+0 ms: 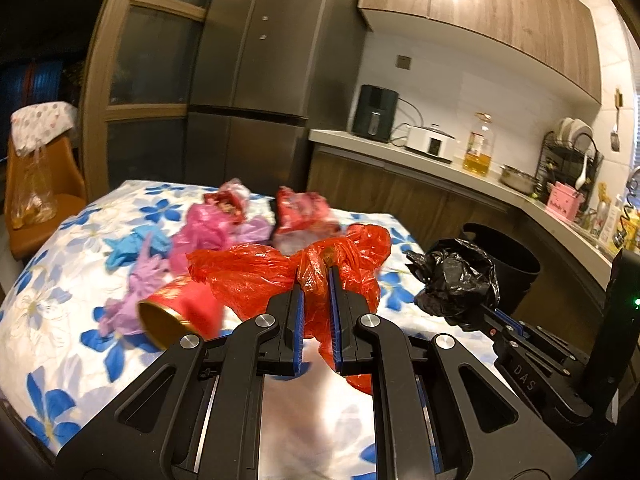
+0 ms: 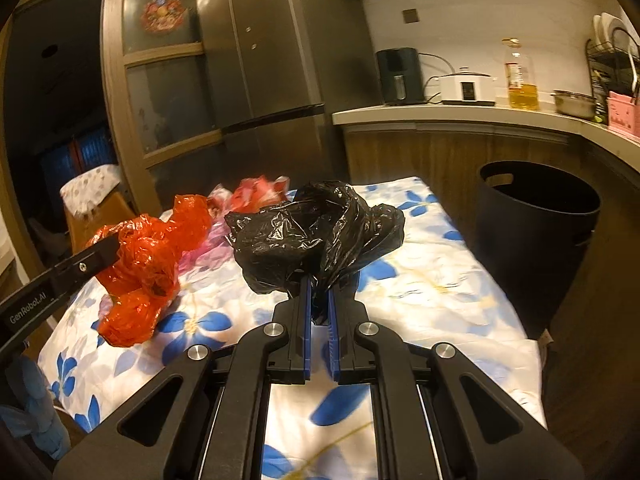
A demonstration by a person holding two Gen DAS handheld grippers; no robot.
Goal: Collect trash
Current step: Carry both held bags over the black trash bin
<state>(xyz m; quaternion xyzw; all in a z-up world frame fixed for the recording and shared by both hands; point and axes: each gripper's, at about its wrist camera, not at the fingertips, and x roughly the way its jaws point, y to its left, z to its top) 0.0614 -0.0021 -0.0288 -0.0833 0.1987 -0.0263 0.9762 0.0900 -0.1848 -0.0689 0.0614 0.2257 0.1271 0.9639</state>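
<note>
**Two bags pinched above the flowered tabletop**

A tabletop [image 1: 60,264] under a white cloth with blue flowers is filling the middle of both views, with a grey refrigerator [image 1: 256,72] standing behind it and a kitchen counter [image 1: 404,156] running along the right wall. A black bin [image 2: 536,236] is standing on the floor just beside the tabletop's right edge, its mouth open.

The left tool [image 1: 318,276] is gripping a crumpled red plastic bag [image 1: 256,276], its blue-lined jaws nearly together with a fold of the bag pinched between them; in the right wrist view the bag is hanging clear above the cloth. The right tool [image 2: 319,284] is gripping a crumpled black plastic bag [image 2: 316,232] in the same way, jaws nearly together on a twist of the film, and the bag is bulging out ahead of the tips, nearer the bin than the red one.

More trash is lying on the cloth beyond the red bag: pink and purple wrappings [image 1: 208,232], a red packet [image 1: 300,212], a blue glove [image 1: 136,244], and a red can [image 1: 180,316] lying on its side with its gold mouth facing the camera
</note>
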